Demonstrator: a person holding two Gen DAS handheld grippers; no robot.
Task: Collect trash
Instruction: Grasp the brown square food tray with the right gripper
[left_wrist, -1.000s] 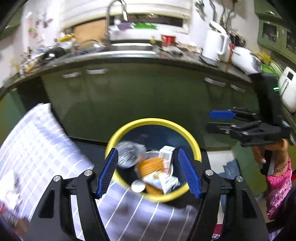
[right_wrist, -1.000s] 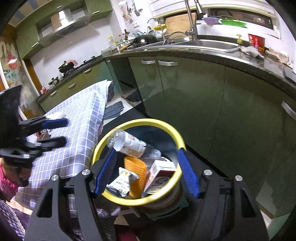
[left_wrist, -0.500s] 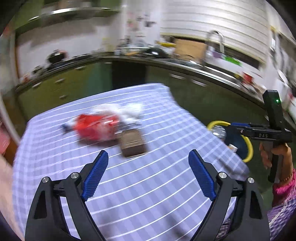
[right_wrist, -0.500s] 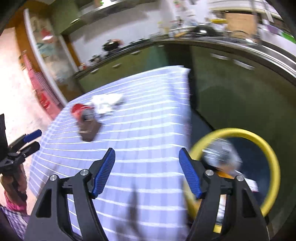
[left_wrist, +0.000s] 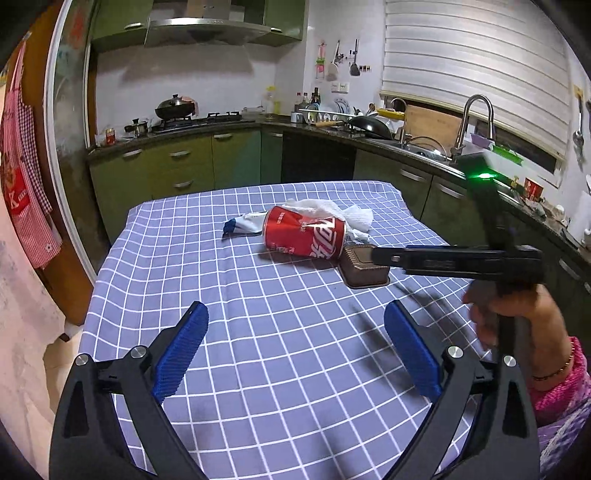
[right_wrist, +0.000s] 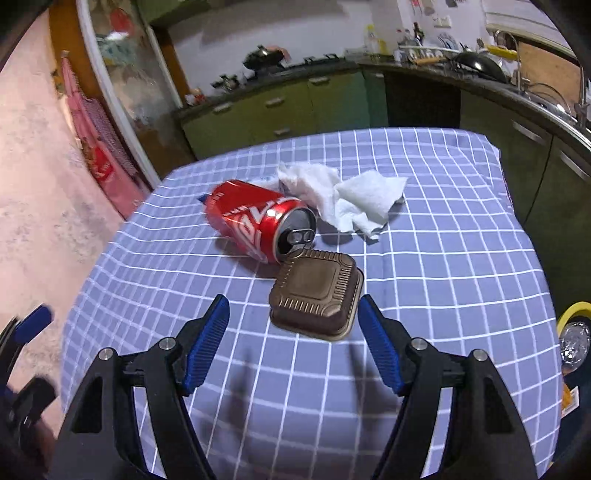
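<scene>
Ahead, both empty: left gripper opening, right gripper apart near brown tray, touching 1 can; tissue possibly 2 pieces.

We see even indoor light, soft shadows on the cloth, fisheye-bent dark corners, blurred lower left of the right view.

Both grippers from bin to table

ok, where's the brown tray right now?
Right wrist view: the brown tray lies upside down on the checked tablecloth, just ahead of the open right claw, its far edge at the mouth of the tipped red can.
</scene>
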